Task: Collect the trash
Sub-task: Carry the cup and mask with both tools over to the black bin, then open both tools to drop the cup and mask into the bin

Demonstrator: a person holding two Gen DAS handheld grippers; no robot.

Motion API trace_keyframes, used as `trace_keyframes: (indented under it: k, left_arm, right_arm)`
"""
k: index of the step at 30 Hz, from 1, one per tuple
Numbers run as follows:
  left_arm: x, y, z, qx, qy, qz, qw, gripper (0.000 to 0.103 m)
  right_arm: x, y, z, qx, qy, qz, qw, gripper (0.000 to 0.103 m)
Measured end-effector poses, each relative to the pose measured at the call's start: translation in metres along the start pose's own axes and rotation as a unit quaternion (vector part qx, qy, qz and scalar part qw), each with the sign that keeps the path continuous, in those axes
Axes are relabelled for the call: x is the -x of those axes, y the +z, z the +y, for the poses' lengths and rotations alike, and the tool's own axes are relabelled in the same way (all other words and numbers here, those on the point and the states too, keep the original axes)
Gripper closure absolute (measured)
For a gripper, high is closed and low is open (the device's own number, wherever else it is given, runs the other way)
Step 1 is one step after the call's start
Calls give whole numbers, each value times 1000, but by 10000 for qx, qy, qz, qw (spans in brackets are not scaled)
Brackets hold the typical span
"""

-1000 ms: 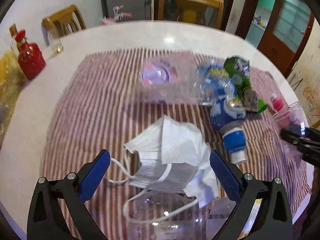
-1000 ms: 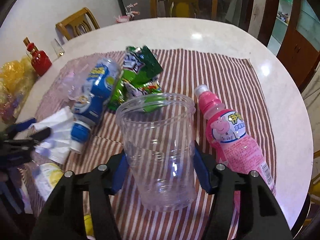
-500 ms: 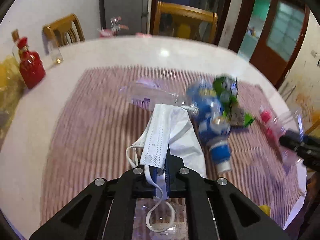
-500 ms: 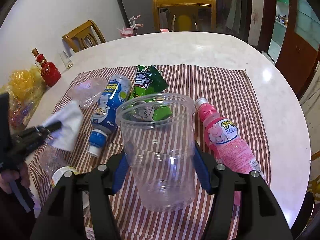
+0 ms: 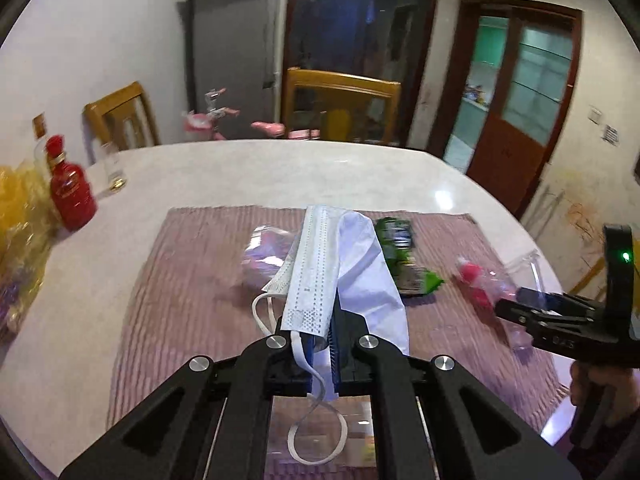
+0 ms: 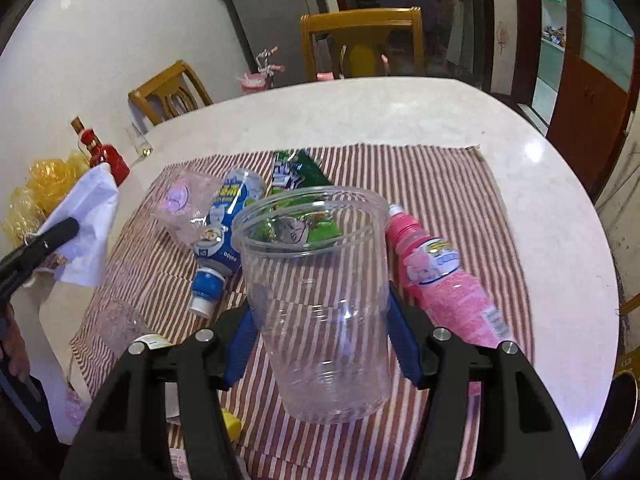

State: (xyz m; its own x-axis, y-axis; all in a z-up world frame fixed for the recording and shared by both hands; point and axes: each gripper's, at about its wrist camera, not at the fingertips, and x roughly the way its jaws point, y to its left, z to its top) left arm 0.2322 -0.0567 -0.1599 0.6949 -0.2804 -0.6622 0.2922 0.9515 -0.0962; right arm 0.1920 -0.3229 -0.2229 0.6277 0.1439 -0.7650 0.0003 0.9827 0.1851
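Observation:
My left gripper [image 5: 324, 344] is shut on a white face mask [image 5: 320, 264] and holds it up above the striped cloth [image 5: 192, 280]; its ear loops hang down. The mask also shows in the right wrist view [image 6: 86, 232] at the left. My right gripper [image 6: 320, 336] is shut on a clear plastic cup [image 6: 320, 304], held upright over the cloth [image 6: 440, 184]. On the cloth lie a blue bottle [image 6: 224, 232], a green snack wrapper [image 6: 296, 176], a pink bottle [image 6: 444, 280] and a crumpled clear pink cup [image 6: 184, 204].
A red bottle [image 5: 70, 196] and a small glass [image 5: 114, 172] stand at the table's left, beside yellow wrapping [image 5: 16, 232]. Wooden chairs [image 5: 340, 104] stand behind the round white table [image 5: 280, 172]. A clear bottle [image 6: 120, 324] lies near the cloth's front left edge.
My left gripper closed on the face mask and lifted it off the cloth, well above the table. My right gripper has kept hold of the clear cup and lifted slightly.

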Motion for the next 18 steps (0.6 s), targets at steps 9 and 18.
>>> trace_keyframes:
  k: [9, 18]
  left_arm:
    - [-1, 7, -114, -877, -884, -126, 9921, 98]
    - [-4, -8, -275, -1941, -2097, -80, 9583, 98]
  right_arm:
    - [87, -19, -74, -687, -441, -746, 9939, 44]
    - [190, -91, -199, -1861, -1661, -1250, 9603, 44]
